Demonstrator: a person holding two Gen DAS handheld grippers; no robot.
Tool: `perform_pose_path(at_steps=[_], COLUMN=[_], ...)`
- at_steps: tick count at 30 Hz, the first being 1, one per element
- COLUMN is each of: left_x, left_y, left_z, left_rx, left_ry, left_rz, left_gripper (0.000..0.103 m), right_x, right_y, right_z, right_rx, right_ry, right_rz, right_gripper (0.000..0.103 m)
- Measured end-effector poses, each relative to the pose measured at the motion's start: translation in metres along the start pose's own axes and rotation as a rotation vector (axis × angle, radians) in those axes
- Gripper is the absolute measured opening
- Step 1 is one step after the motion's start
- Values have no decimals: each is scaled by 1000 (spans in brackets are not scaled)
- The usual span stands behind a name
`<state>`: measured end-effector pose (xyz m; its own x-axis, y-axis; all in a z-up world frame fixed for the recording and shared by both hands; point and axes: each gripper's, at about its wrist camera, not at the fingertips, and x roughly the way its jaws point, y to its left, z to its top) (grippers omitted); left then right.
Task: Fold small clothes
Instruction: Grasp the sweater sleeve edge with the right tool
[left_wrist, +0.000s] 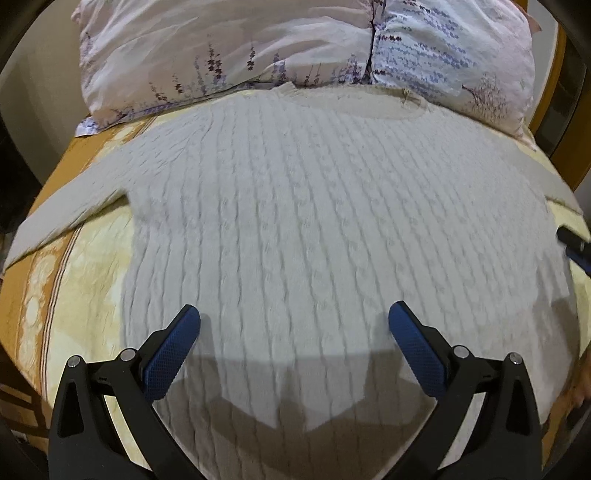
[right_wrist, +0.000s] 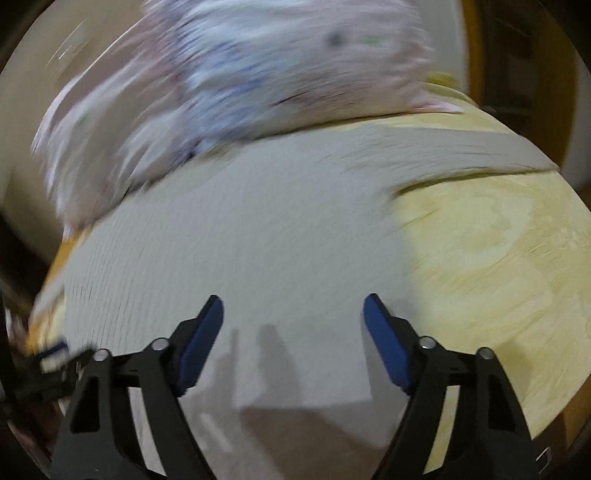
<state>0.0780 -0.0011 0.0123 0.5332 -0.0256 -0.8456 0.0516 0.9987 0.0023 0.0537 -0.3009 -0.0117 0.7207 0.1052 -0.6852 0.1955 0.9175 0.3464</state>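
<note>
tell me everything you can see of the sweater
The sweater is off-white, with vertical cable-knit ribs and a round ribbed neck. It lies flat and unfolded on the yellow bedspread, neck toward the floral pillows, which it looks to touch. One sleeve runs out flat to the left, the other to the right. Both grippers hover open above it; nothing grips it.

A bed with a yellow patterned quilted bedspread (left_wrist: 92, 258) fills the view ahead; two pale floral-print pillows (left_wrist: 221, 48) lie at its far end, orange wooden bedframe (left_wrist: 561, 51) behind.
</note>
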Motion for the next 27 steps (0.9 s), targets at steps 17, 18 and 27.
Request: perform_pose_path(at_steps=[17, 18, 27], left_x=[23, 24, 34], left_y=[-12, -13, -7], left_z=[65, 68, 77], left_rx=[58, 61, 10], left_ry=[-15, -13, -31], left_rz=[-55, -57, -142], left_gripper=[102, 102, 102], right_x=[71, 73, 62], right_y=[-145, -144, -190], right_z=[104, 105, 110], right_rx=[462, 464, 599], right_ry=[41, 39, -73], right_rz=[-7, -7, -93], right_gripper=[32, 29, 19])
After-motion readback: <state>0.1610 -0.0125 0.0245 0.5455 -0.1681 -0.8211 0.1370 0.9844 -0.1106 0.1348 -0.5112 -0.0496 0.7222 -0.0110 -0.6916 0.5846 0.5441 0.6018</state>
